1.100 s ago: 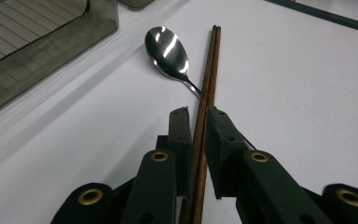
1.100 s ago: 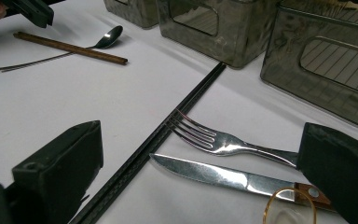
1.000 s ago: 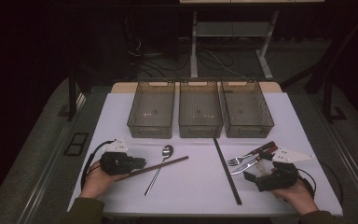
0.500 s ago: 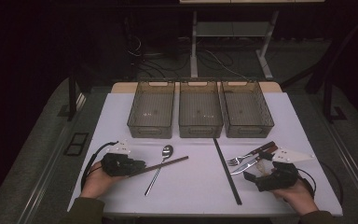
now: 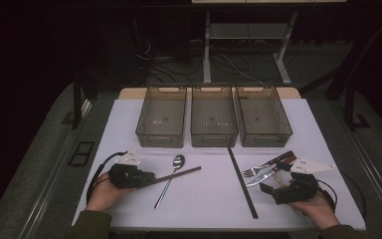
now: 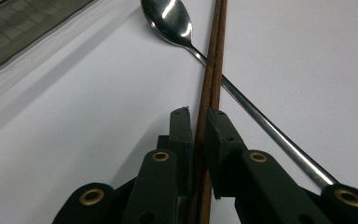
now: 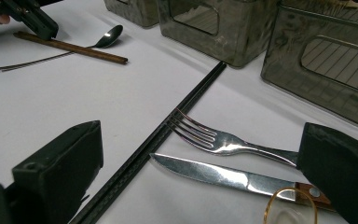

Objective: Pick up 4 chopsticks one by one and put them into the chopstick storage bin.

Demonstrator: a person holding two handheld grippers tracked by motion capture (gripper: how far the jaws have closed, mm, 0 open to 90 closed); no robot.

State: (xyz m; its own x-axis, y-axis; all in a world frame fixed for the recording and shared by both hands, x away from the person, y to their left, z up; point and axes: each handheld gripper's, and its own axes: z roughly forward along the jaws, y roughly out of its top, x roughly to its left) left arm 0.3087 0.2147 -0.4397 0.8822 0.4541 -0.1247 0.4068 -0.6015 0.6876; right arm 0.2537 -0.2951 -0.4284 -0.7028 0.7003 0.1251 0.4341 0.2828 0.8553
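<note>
The left gripper (image 6: 193,128) had its fingers clamped on the chopsticks (image 6: 213,65), which ran straight out from them across the spoon (image 5: 169,179) handle on the white surface (image 5: 209,199) (three bins (image 5: 214,122) stood beyond). The right gripper (image 7: 200,177) sat wide open, holding nothing, fork (image 7: 214,137) and knife (image 7: 214,173) just ahead beside a black strip (image 5: 241,181).

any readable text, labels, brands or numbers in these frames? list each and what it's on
None: no readable word, number, brand or sign in any view.
Three bins: plain ribbed walls, no label visible.
Spoon, fork, knife: no legible stamp on the metal.
Chopsticks and black strip: unmarked.
Left gripper and right gripper: black jaws, no print.
</note>
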